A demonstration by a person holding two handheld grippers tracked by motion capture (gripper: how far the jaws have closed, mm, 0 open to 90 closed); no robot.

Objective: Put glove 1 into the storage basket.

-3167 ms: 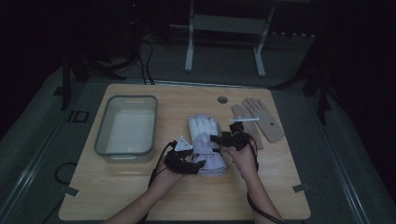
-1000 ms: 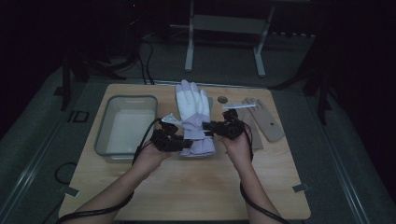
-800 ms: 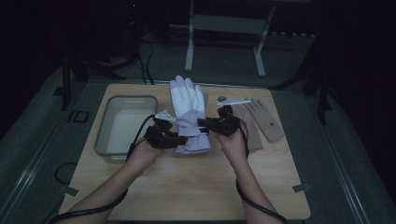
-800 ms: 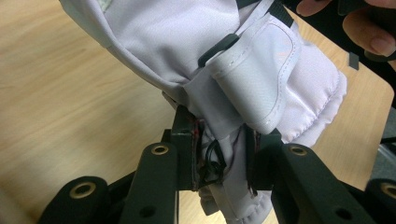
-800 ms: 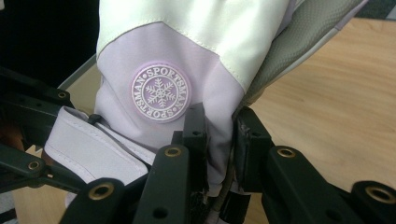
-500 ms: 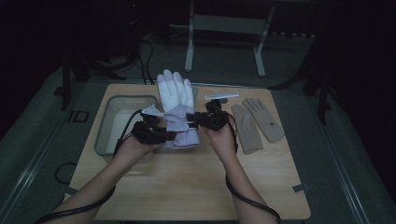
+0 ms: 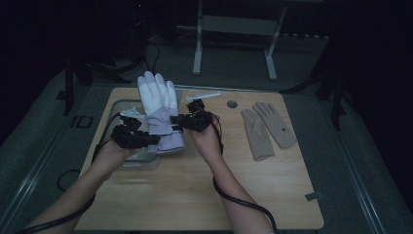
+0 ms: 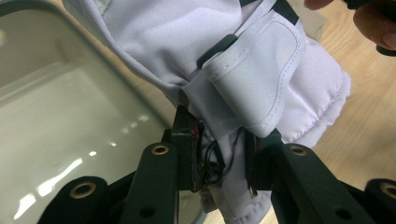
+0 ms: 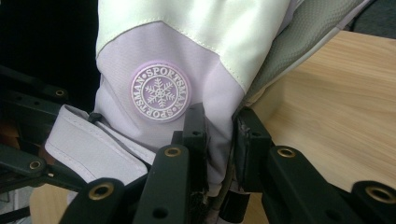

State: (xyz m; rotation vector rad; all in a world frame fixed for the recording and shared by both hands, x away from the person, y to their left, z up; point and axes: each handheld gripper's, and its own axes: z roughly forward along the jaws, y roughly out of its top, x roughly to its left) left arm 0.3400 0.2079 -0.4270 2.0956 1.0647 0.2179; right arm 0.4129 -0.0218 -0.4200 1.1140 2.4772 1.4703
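High view: white ski glove (image 7: 159, 109) lifted over clear bin (image 7: 127, 161), cuff between left gripper (image 7: 146, 140) and right gripper (image 7: 181, 120). Left gripper view: jaws clamped on cuff fabric. Right gripper view: jaws pinching cuff edge beside snowflake badge (image 9: 160, 92).

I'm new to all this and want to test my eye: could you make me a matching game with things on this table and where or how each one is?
Things:
1. ski glove
2. tan gloves
3. tray
4. hole

States:
A. lying flat at the right of the table
B. round, in the tabletop near the far edge
C. held up by both tools
D. under the left hand

Pairs: 1-C, 2-A, 3-D, 4-B
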